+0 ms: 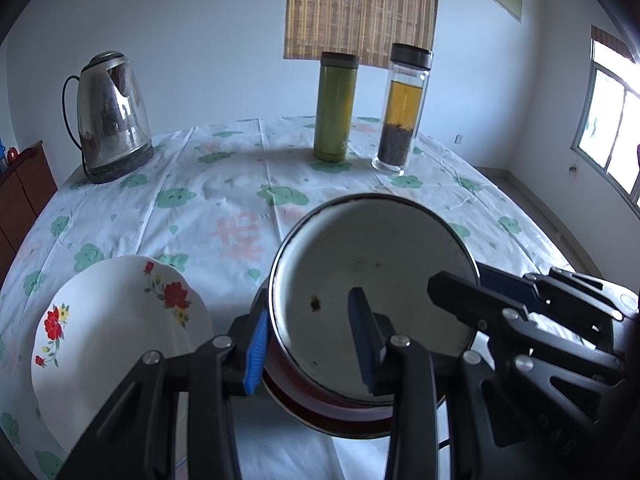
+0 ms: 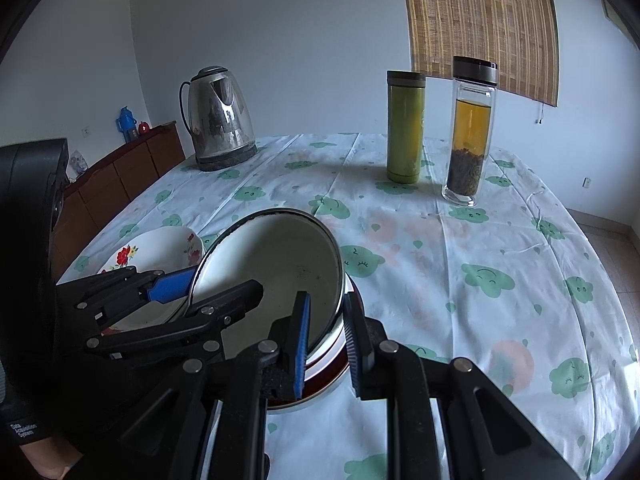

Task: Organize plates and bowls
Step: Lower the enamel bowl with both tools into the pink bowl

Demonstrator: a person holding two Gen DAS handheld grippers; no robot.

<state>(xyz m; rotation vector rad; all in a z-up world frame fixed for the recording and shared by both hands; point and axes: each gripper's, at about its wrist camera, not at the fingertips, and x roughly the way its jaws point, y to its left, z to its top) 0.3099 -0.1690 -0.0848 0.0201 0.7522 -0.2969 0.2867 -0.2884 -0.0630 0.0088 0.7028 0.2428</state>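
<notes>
A white enamel bowl (image 1: 372, 280) (image 2: 280, 264) with a dark rim hangs tilted over a red-rimmed bowl (image 1: 320, 412) (image 2: 328, 368) on the table. My left gripper (image 1: 308, 308) (image 2: 222, 280) is shut on the bowl's left wall, one blue pad outside and the other inside. My right gripper (image 2: 328, 300) (image 1: 460, 276) is shut on the opposite rim, which sits between its pads. A white plate (image 1: 120, 320) (image 2: 160, 244) with red flowers lies just left of the bowls.
At the back of the flowered tablecloth (image 1: 224, 200) (image 2: 480, 260) stand a steel kettle (image 1: 112, 120) (image 2: 220, 120), a green flask (image 1: 335, 108) (image 2: 404, 128) and a glass tea bottle (image 1: 404, 112) (image 2: 468, 132). A wooden cabinet (image 2: 120, 176) lines the left wall.
</notes>
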